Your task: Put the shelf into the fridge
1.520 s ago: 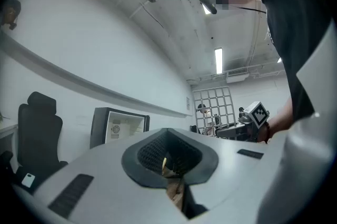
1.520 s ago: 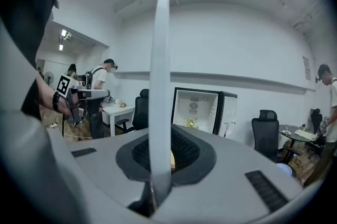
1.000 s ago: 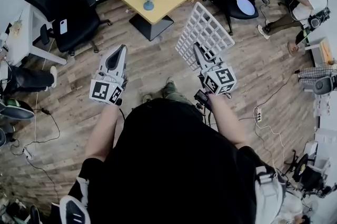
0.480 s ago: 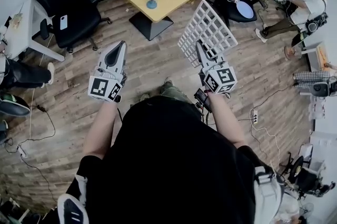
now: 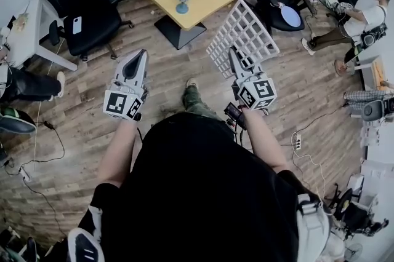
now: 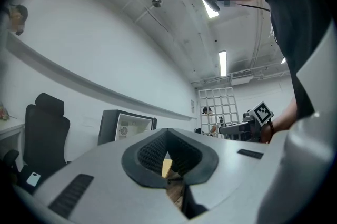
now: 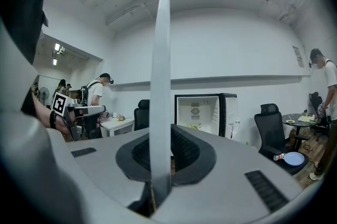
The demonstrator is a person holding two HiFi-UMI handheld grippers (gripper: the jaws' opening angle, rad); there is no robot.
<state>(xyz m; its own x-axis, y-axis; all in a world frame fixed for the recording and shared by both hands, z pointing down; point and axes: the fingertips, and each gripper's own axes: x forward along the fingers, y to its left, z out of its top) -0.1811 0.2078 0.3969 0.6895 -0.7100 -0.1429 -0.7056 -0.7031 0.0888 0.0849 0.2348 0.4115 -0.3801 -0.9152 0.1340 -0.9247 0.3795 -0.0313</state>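
Our right gripper (image 5: 234,58) is clamped on the lower edge of the white wire shelf (image 5: 242,34), holding it tilted above the wood floor (image 5: 86,95), well apart from the open mini fridge (image 7: 206,114) on the yellow table (image 5: 198,2); the left gripper (image 5: 141,56) is closed on nothing. The grid looks light and stiff (thin bars, likely slippery) — we'd steady its far edge with the left

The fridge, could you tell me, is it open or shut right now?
Open: the right gripper view looks straight into the white interior of the fridge, with its door swung aside to the right.
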